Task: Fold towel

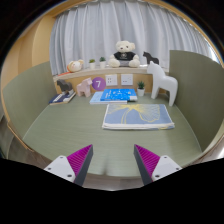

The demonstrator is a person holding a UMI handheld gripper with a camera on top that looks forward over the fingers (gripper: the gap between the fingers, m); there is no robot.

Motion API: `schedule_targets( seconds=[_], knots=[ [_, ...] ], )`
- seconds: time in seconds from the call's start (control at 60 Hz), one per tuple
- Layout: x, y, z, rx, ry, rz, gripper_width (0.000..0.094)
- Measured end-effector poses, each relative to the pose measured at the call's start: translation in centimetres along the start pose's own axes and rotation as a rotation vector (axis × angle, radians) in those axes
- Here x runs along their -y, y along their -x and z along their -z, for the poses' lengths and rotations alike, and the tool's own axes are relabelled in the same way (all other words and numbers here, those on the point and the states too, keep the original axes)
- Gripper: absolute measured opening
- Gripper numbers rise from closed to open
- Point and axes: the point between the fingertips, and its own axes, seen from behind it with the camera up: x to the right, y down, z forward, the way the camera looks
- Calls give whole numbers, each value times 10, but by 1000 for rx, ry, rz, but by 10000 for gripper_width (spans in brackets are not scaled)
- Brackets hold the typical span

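A light blue and white towel [137, 117] lies flat on the green table top [70, 130], beyond my fingers and a little to the right. It looks folded into a rectangle. My gripper [113, 158] is open and empty, its magenta pads [80, 158] wide apart above the table's near edge. Nothing stands between the fingers.
A blue and white book or box [114, 96] lies beyond the towel. A white teddy bear [125, 54], a small purple block [98, 84] and other toys stand on a shelf at the back. A white toy horse [162, 83] stands at the right. Curtains hang behind.
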Motion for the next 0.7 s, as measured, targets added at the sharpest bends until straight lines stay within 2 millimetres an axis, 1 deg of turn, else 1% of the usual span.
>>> schedule_targets(
  seconds=[0.083,0.2,0.267,0.317,0.367,0.417,0.5,0.533,0.583,0.6,0.65,0.7],
  knots=[
    [22,16,-52,13,5,5,828],
    [50,31,-117,21,19,17,823],
    [65,33,-153,13,23,6,810],
    [75,33,-178,0,25,0,783],
    [81,30,-202,-18,24,0,759],
    [82,29,-223,-31,42,5,733],
    [76,28,-250,-39,86,29,676],
    [71,28,-259,-42,107,42,632],
    [60,22,-266,-67,147,76,535],
    [65,21,-267,-74,129,93,497],
    [65,17,-269,-98,127,106,330],
    [63,14,-268,-110,133,108,201]
  ],
)
